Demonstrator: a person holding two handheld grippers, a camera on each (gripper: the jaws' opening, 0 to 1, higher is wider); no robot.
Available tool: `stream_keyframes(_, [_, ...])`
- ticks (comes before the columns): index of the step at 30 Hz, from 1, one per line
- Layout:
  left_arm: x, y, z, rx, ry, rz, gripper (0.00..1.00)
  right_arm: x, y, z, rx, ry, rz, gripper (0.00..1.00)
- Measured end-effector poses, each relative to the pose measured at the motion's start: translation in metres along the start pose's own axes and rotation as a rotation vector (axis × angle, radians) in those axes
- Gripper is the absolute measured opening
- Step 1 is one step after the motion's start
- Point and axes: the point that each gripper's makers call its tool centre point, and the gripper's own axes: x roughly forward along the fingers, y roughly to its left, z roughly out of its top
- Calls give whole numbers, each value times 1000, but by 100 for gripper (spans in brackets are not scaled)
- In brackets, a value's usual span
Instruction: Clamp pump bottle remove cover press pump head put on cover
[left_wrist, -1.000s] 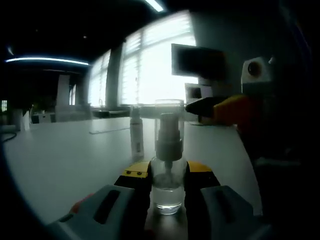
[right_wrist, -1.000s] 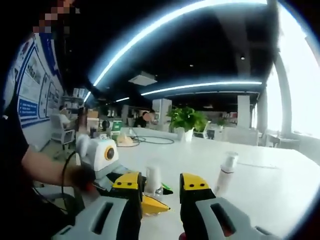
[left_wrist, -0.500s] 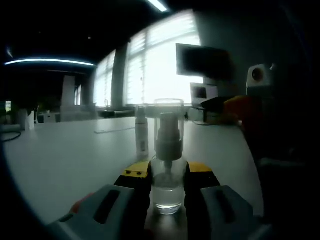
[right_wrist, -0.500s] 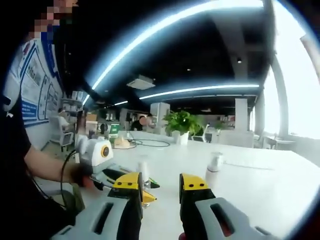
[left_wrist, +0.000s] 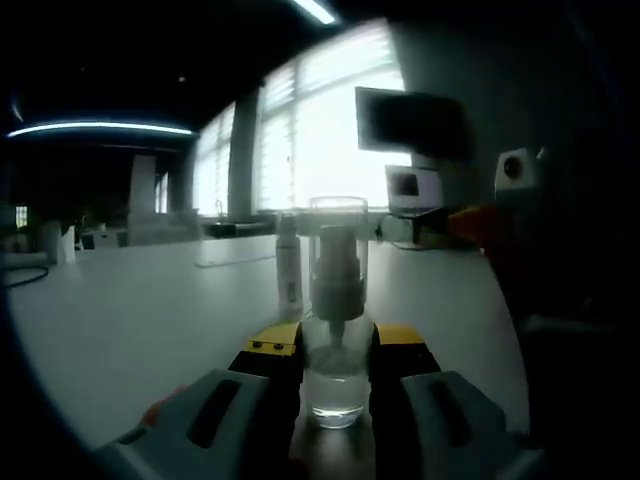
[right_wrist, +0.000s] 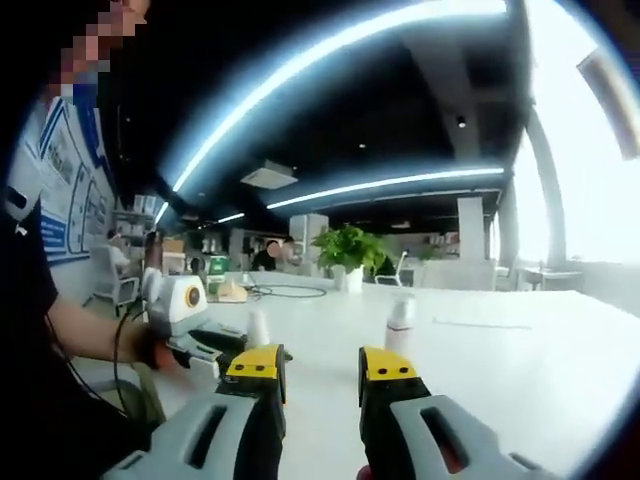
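Clear pump bottle (left_wrist: 336, 330) with a clear cover (left_wrist: 337, 225); left gripper (left_wrist: 335, 350) jaws yellow-tipped on grey. The bench (left_wrist: 140, 320) is white. A white spray bottle (right_wrist: 399, 326) stands beyond; right gripper (right_wrist: 322, 372) tips yellow.

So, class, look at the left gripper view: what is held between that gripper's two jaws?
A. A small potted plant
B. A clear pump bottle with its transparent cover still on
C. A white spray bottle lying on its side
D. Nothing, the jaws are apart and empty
B: the left gripper is closed on the clear pump bottle, and the transparent cover sits over the pump head.
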Motion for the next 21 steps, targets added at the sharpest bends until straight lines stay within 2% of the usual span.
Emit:
stream_keyframes(8, [-1, -2, 0, 5, 0, -8, 16, -15, -18, -10, 17, -1, -50, 23])
stream_keyframes(21, [0, 1, 0, -2, 4, 8, 16, -16, -30, -17, 22, -17, -58, 22])
